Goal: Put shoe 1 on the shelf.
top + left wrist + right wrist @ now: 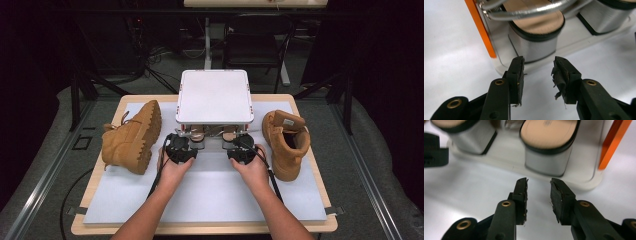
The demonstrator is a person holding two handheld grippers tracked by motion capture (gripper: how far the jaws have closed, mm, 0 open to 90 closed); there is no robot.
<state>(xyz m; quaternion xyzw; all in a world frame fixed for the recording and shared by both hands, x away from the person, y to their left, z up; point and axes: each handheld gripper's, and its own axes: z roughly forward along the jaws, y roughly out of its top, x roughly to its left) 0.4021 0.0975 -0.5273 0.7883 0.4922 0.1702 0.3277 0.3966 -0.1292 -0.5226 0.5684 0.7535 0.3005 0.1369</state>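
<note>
A pair of silver block-heeled sandals (pixel 197 134) stands on the lower tier of a small white rack (pixel 214 95), heels toward me. In the left gripper view, one silver heel (pixel 534 45) sits just beyond my left gripper (pixel 539 61), which is open with nothing between its worn pads. My right gripper (pixel 539 182) is open too and empty, and points at the other sandal's heel (pixel 546 160). From above, the left gripper (pixel 181 149) and right gripper (pixel 242 150) rest side by side on the mat right in front of the rack.
A tan boot (pixel 132 137) lies on its side left of the rack, and its mate (pixel 286 142) stands upright on the right. Orange posts (pixel 480 27) (pixel 611 145) rise at the rack's corners. The white mat (pixel 210 195) covers the tabletop. The left gripper's jaw (pixel 434 150) edges into the right gripper view.
</note>
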